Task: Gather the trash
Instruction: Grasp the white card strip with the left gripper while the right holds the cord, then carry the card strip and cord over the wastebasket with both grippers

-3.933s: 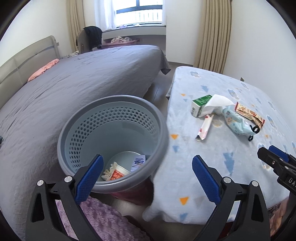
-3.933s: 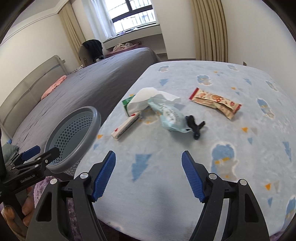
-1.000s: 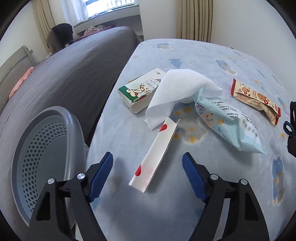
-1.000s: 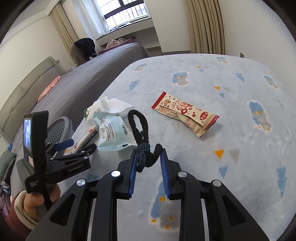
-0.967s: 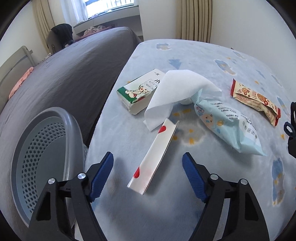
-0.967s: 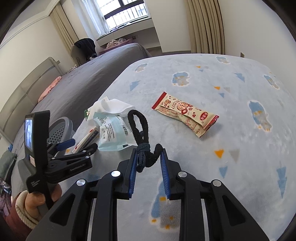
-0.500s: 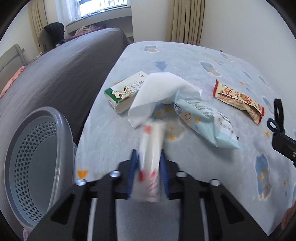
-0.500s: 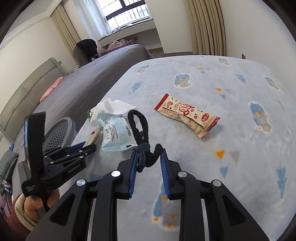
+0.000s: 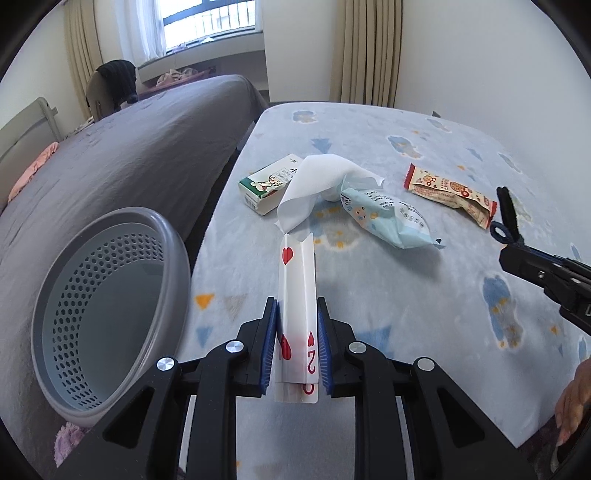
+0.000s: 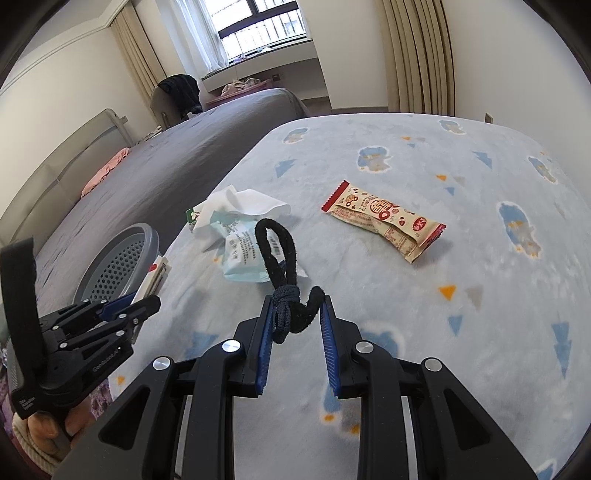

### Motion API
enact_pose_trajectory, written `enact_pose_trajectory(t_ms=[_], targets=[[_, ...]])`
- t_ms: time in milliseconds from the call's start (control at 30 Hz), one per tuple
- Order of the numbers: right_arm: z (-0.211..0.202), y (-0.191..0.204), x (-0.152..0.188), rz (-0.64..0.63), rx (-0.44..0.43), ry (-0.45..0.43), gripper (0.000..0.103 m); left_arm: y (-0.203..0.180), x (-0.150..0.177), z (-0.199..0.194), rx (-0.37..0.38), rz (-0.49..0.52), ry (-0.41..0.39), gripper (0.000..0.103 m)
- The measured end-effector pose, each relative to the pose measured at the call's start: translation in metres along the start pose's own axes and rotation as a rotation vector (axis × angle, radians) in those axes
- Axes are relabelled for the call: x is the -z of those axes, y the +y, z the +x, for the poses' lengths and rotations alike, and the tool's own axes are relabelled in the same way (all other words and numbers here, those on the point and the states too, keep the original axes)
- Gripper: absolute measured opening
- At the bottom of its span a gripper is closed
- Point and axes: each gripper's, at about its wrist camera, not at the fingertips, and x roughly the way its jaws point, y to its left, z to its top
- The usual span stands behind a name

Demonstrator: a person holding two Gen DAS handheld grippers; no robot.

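The left gripper (image 9: 297, 341) is clamped on a light, bendy playing card (image 9: 298, 314), edges bowed inward, with the basket (image 9: 110, 325) just to its left. The right gripper (image 10: 297, 321) pinches a limp black cord (image 10: 282, 273) at its knot, above the table (image 10: 480, 295)

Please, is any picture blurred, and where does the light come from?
Left wrist view: sharp, the card in the left claw readable; daylight from the window. Right wrist view: also sharp, the black cord crisp; window bright. Both bend straight lines at the edges.
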Motion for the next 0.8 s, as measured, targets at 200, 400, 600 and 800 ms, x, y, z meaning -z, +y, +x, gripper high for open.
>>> enact_pose_trajectory(t_ms=[200,400,600,800], targets=[[-0.006,0.019,0.013,-0.013,-0.013,-0.007,0.024,0.012,0.011,-0.020,-0.004,-0.002,-0.028,0.021],[-0.012,0.038,0.024,0.000,-0.055,-0.018,0.024,0.028,0.020,-0.030,-0.016,-0.013,-0.038,0.021],[-0.017,0.067,0.022,-0.040,-0.061,-0.044,0.024,0.046,0.020,-0.038,-0.017,-0.036,-0.055,0.021],[-0.011,0.088,0.012,-0.005,-0.106,-0.051,0.024,0.067,0.015,-0.048,-0.007,-0.053,-0.081,0.021]])
